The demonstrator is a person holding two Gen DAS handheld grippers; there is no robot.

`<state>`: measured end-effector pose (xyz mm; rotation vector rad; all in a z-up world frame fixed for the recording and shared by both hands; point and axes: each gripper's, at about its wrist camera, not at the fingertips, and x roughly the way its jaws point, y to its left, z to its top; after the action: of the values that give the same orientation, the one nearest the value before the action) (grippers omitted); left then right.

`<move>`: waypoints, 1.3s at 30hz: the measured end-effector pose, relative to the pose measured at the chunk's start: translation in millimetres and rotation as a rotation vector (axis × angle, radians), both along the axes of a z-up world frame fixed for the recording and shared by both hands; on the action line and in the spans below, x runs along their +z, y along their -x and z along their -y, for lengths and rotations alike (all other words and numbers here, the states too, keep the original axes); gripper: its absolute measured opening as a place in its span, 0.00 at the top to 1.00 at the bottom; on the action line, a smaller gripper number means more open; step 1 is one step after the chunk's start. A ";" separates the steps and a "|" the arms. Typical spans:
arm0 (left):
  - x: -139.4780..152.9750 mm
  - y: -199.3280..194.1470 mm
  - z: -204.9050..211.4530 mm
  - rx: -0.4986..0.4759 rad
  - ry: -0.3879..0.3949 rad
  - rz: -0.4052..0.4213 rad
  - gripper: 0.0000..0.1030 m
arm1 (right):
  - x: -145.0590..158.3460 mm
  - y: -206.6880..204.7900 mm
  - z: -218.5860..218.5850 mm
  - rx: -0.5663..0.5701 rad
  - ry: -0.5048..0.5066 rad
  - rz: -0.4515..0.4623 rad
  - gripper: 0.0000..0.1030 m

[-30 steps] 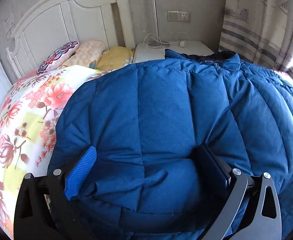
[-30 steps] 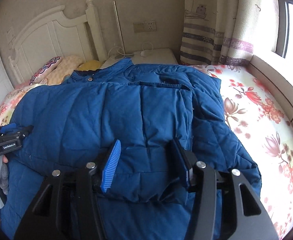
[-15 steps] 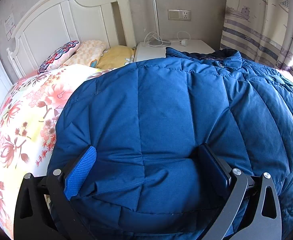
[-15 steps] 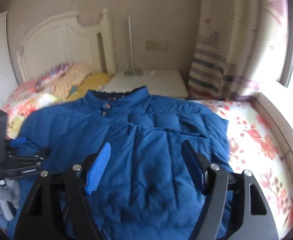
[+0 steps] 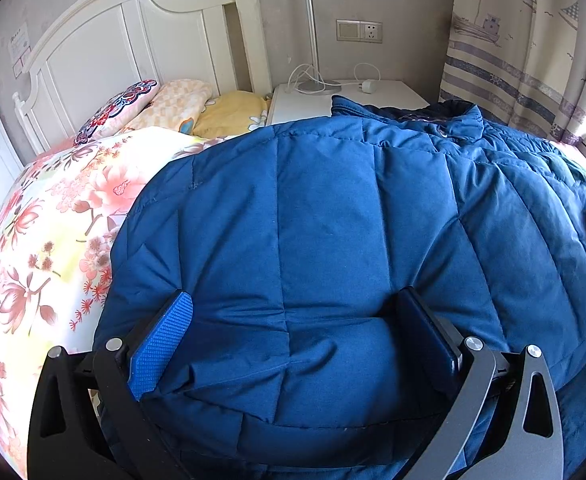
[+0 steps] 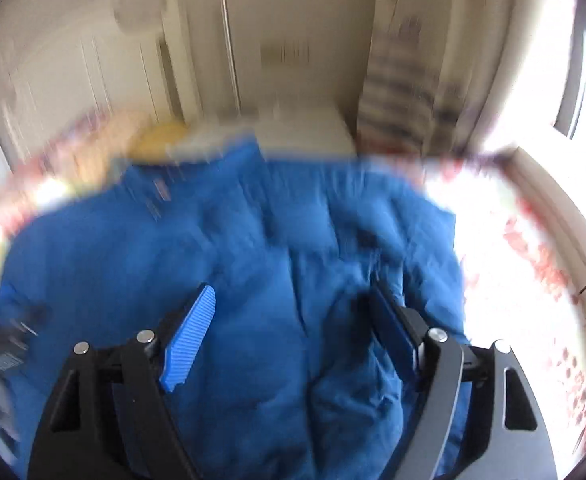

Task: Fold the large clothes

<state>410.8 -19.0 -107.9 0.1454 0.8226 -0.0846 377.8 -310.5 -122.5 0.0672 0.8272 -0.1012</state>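
A large blue quilted jacket (image 5: pixel 333 208) lies spread on the bed with its collar toward the nightstand. My left gripper (image 5: pixel 293 320) is at the jacket's near edge. Its jaws stand wide around a thick puffy fold, and both pads press into the fabric. In the right wrist view, which is blurred by motion, the jacket (image 6: pixel 253 240) lies below my right gripper (image 6: pixel 293 308). The right jaws are opening, the blue pad (image 6: pixel 189 340) is bare, and nothing is pinched between them.
The flowered bedspread (image 5: pixel 45 248) shows left of the jacket, and pillows (image 5: pixel 165 104) lie by the white headboard (image 5: pixel 105 40). A white nightstand (image 5: pixel 389 92) with a lamp pole and a charger stands behind the collar. A striped curtain (image 5: pixel 509 72) and a window ledge run along the right.
My right gripper let go of the jacket fold, opened wider and drew back from it, so more of the jacket shows. The left gripper kept still with its grip unchanged.
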 end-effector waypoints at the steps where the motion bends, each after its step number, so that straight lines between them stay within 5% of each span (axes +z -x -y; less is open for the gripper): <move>1: -0.1 -0.5 0.1 0.000 -0.001 -0.001 0.05 | 1.4 -0.7 -1.4 -0.003 0.005 -0.005 0.20; 6: 7.9 -2.5 -2.1 -0.020 0.008 -0.055 0.05 | 0.3 2.4 -1.1 0.002 0.005 -0.004 0.19; 8: 22.4 -7.2 -5.9 -0.041 0.074 -0.083 0.05 | -0.3 2.2 0.4 0.004 0.001 -0.006 0.18; 10: 49.8 -15.9 -13.8 -0.033 0.146 -0.033 0.05 | -0.3 -0.1 -0.4 0.001 0.014 -0.008 0.18; 12: 61.2 -32.5 -17.2 0.005 0.118 0.007 0.05 | -0.4 -2.9 -1.1 0.000 0.023 -0.010 0.18; 16: 23.4 -81.2 -25.3 0.071 0.082 -0.109 0.04 | -0.3 -2.4 -3.1 0.002 0.021 -0.009 0.18; 21: 6.0 -73.7 -9.6 0.053 -0.010 -0.001 0.04 | -0.6 -1.8 -6.2 0.007 0.028 -0.008 0.18; 27: 4.2 -71.5 -11.1 0.054 0.007 -0.002 0.04 | 12.3 -7.3 -9.1 0.038 0.058 -0.066 0.18; 32: 3.0 -70.7 -14.4 0.056 0.016 0.004 0.04 | 51.1 -28.1 -4.7 0.007 0.041 0.050 0.17; 36: 3.1 -70.7 -15.1 0.058 0.018 0.008 0.04 | 3.7 -77.4 10.6 -0.008 -0.003 -0.153 0.14; 39: 3.3 -71.0 -15.6 0.059 0.022 0.010 0.04 | -3.9 -80.8 14.6 0.011 -0.034 -0.151 0.09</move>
<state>481.7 -3.4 -104.7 0.1009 0.8155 -0.0375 458.6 -325.1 -126.4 0.0884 0.9802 -0.0827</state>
